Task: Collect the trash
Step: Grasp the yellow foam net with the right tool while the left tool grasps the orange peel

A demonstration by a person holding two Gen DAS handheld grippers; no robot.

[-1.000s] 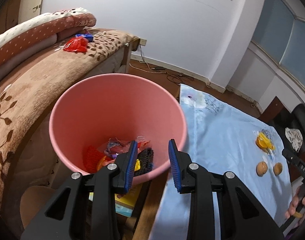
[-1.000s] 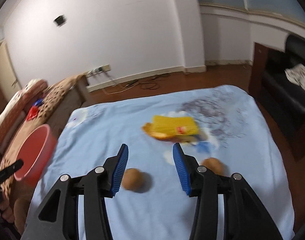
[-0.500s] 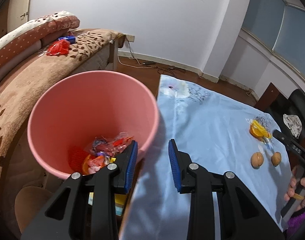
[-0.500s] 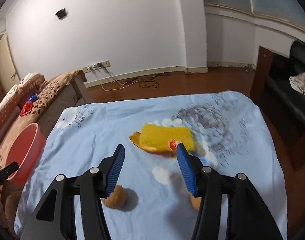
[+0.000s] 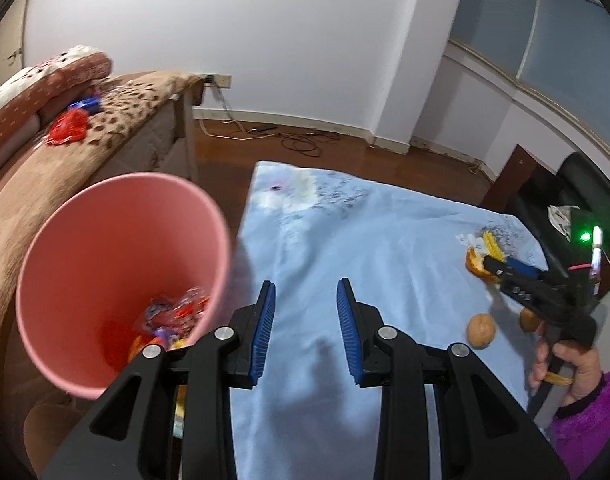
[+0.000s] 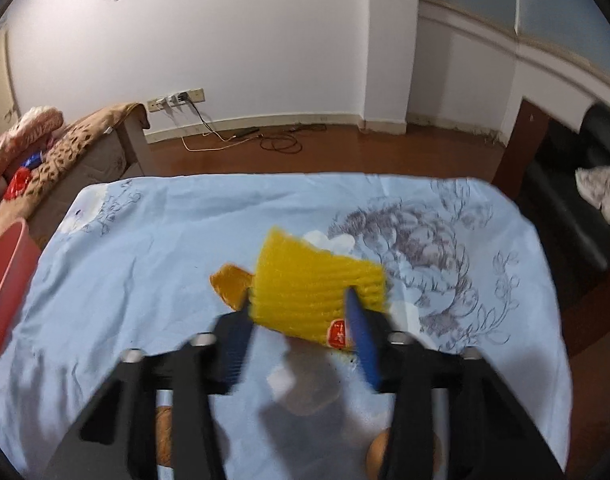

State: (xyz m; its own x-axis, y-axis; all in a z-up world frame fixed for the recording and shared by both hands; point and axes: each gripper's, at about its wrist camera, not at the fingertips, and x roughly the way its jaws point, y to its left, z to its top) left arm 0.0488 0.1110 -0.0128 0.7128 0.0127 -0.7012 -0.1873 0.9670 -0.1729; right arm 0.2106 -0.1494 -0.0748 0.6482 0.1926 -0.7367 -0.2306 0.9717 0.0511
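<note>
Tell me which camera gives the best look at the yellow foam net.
The right wrist view: the yellow foam net fills the middle of the picture, ridges and red label visible, between the right gripper's closing jaws. The left wrist view shows only a small far sliver.

Black two-finger grippers with blue ribbed pads

The left gripper [image 5: 305,332] had black plastic arms, silver round screws and blue ridged pads; the right gripper [image 6: 301,338] looked alike, and carried a green light. The person's hand [image 5: 565,364] wore a fuzzy purple sleeve [image 5: 589,420].
</note>
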